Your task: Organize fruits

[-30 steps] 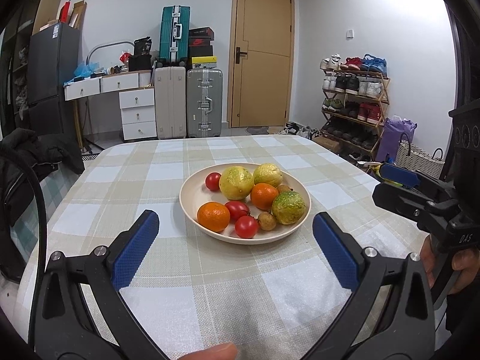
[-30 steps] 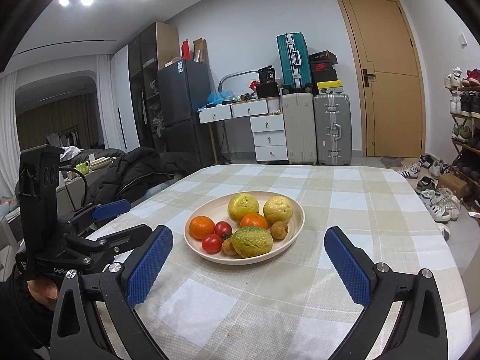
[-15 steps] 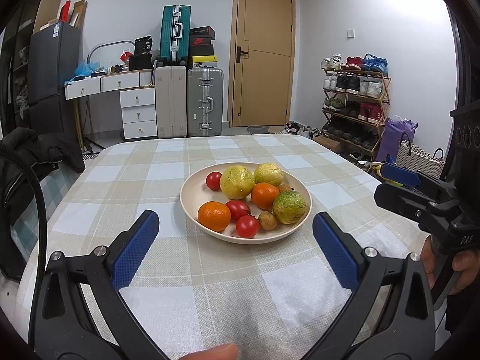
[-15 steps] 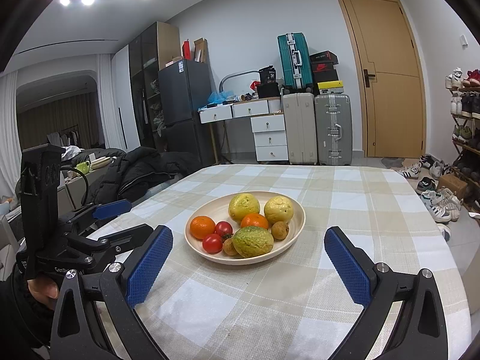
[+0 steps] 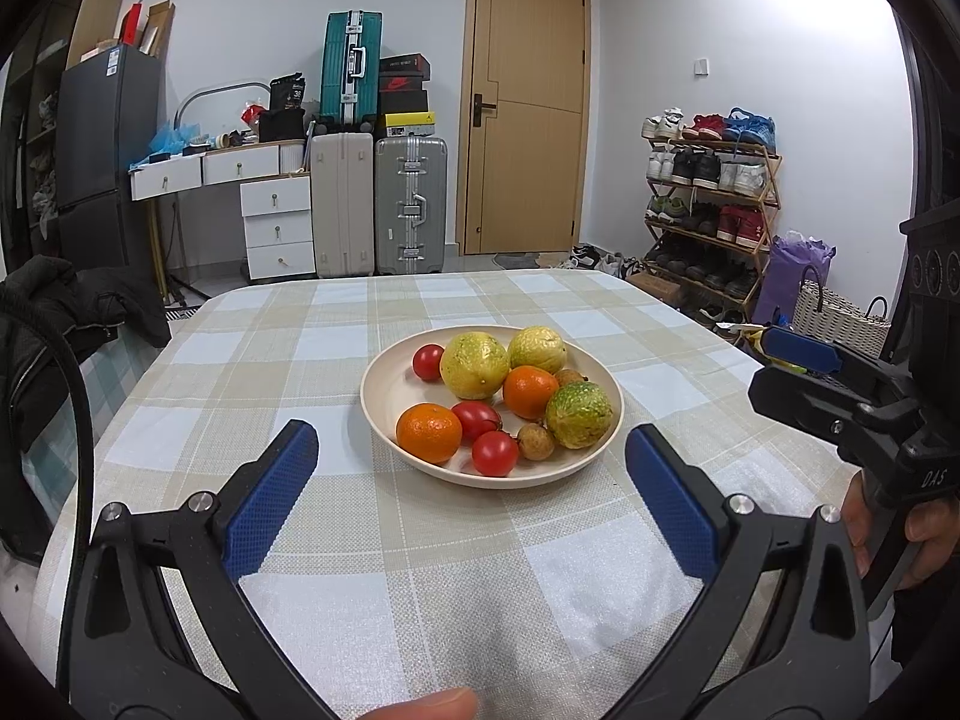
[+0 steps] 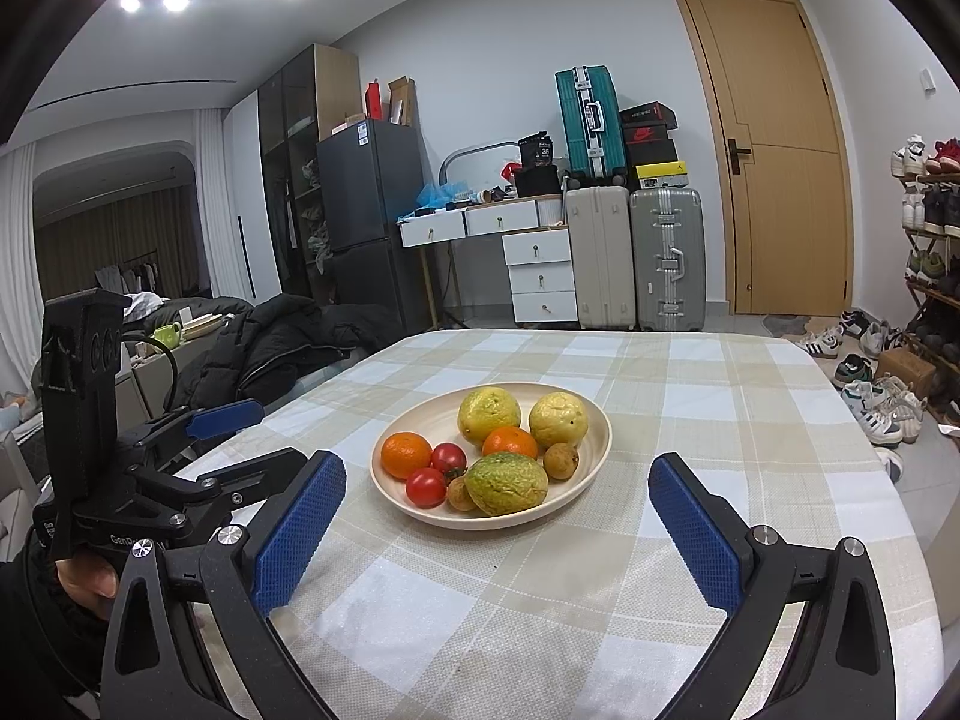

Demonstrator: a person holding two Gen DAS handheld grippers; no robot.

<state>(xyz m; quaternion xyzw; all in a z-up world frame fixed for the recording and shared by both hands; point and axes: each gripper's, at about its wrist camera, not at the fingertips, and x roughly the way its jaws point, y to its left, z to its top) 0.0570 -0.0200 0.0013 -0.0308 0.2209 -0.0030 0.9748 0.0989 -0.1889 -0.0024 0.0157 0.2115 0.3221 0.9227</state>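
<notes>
Both grippers, left [image 5: 471,459] and right [image 6: 497,501], fingers spread wide, empty; fruit plate [image 5: 384,396] on desk just ahead between fingers.

Blk grippers [image 5: 471,480], blue pads [image 5: 270,498]

left gripper [image 5: 471,462]: jaws spread wide, nothing between the blue pads [image 5: 270,495]; held low and level, fingers pointing forward.
left gripper from the right wrist view [image 6: 240,441]: at the left edge, fingers pointing right and away, jaws apart.
left hand [image 6: 84,579]: wrapped round the handle under the black body; a dark sleeve covers the wrist.
right gripper [image 6: 497,531]: jaws wide apart, empty, pads facing each other, level.
right gripper from the left wrist view [image 5: 786,366]: at the right edge, fingers pointing left.
right hand [image 5: 900,534]: fingers curled on the grip.
fingertip [image 5: 432,705]: shows at the bottom edge, blurred.
</notes>
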